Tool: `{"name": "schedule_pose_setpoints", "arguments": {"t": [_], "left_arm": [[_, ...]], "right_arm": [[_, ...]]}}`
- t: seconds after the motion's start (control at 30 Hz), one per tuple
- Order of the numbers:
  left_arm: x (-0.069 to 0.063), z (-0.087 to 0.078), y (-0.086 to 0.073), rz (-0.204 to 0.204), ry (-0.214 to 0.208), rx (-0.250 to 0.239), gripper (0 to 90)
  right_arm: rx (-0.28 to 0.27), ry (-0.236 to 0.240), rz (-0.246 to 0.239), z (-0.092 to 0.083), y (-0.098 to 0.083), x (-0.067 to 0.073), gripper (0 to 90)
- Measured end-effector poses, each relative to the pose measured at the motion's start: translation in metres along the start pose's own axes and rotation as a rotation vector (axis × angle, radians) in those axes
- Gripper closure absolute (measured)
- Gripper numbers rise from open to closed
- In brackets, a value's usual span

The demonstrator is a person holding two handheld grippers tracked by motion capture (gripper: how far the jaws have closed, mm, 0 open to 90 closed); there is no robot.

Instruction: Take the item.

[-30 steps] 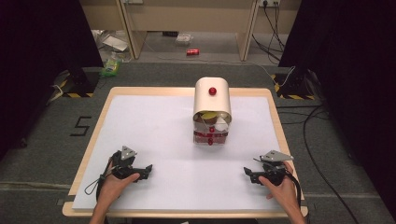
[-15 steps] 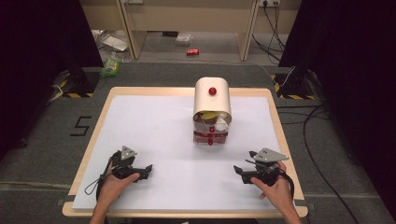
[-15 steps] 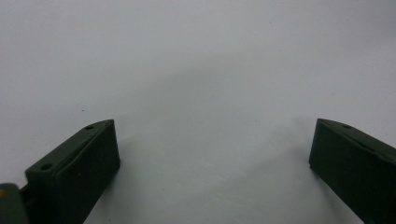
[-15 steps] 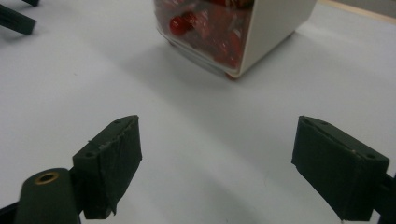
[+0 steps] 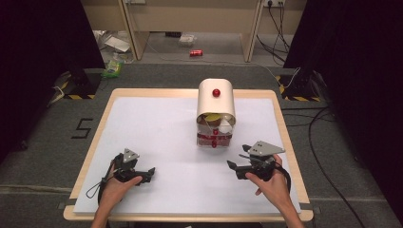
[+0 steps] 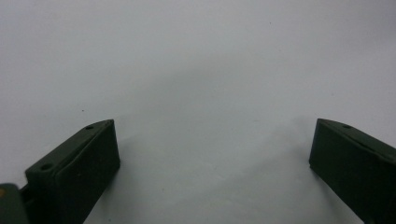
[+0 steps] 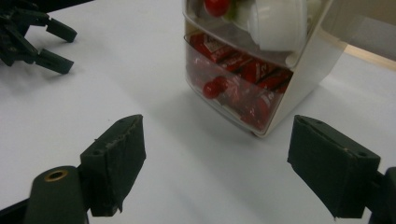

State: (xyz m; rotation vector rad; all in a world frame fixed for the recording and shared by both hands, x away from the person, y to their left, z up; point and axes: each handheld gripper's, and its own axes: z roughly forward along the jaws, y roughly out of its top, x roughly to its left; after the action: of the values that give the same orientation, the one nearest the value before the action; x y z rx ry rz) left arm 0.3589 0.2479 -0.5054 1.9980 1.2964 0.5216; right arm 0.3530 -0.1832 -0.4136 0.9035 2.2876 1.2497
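A cream box (image 5: 216, 102) with a rounded top and a red knob stands at the middle back of the white sheet (image 5: 161, 123). Its upper opening holds a white cup (image 7: 278, 21). Below it, a clear drawer (image 7: 233, 88) with a red knob holds red packets. My right gripper (image 5: 237, 157) hovers in front of the box, a little to its right, and points at the drawer. Its jaws (image 7: 218, 122) are open, have just been closing a little, and have nothing between them. My left gripper (image 5: 148, 173) rests on the sheet at the front left, open and empty (image 6: 215, 125).
The wooden table edge (image 5: 280, 128) frames the sheet. Beyond the table, the floor holds cables, a red can (image 5: 196, 53) and some litter. My left gripper (image 7: 51, 44) lies at the upper left of the right gripper view.
My right gripper has risen off the sheet and moved left, toward the front of the box. My left gripper has stayed in place.
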Motion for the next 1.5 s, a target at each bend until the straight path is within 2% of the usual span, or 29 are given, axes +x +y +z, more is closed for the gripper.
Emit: {"name": "schedule_pose_setpoints", "arguments": {"t": [0.13, 0.27, 0.7, 0.97, 1.13, 1.3, 1.5], "left_arm": [[0.000, 0.000, 0.000, 0.000, -0.001, 0.000, 0.8], [0.000, 0.000, 0.000, 0.000, -0.001, -0.001, 0.8], [0.000, 0.000, 0.000, 0.000, 0.000, -0.001, 0.8], [0.000, 0.000, 0.000, -0.001, -0.001, -0.001, 0.8], [0.000, 0.000, 0.000, 0.000, 0.000, -0.001, 0.8], [0.000, 0.000, 0.000, -0.001, 0.000, -0.001, 0.8], [0.000, 0.000, 0.000, -0.001, -0.001, -0.001, 0.8]], "right_arm": [[-0.018, 0.005, 0.004, -0.003, 0.014, 0.000, 20.5], [-0.024, 0.011, 0.008, -0.004, 0.020, 0.000, 20.9], [-0.018, 0.019, -0.029, -0.003, 0.040, 0.005, 21.6], [-0.045, 0.028, -0.039, -0.006, 0.054, 0.008, 23.7], [-0.051, 0.031, -0.067, -0.007, 0.064, 0.012, 24.7], [-0.051, 0.028, -0.090, -0.002, 0.073, 0.014, 25.6], [-0.047, 0.011, -0.106, 0.012, 0.086, 0.010, 27.1]]}}
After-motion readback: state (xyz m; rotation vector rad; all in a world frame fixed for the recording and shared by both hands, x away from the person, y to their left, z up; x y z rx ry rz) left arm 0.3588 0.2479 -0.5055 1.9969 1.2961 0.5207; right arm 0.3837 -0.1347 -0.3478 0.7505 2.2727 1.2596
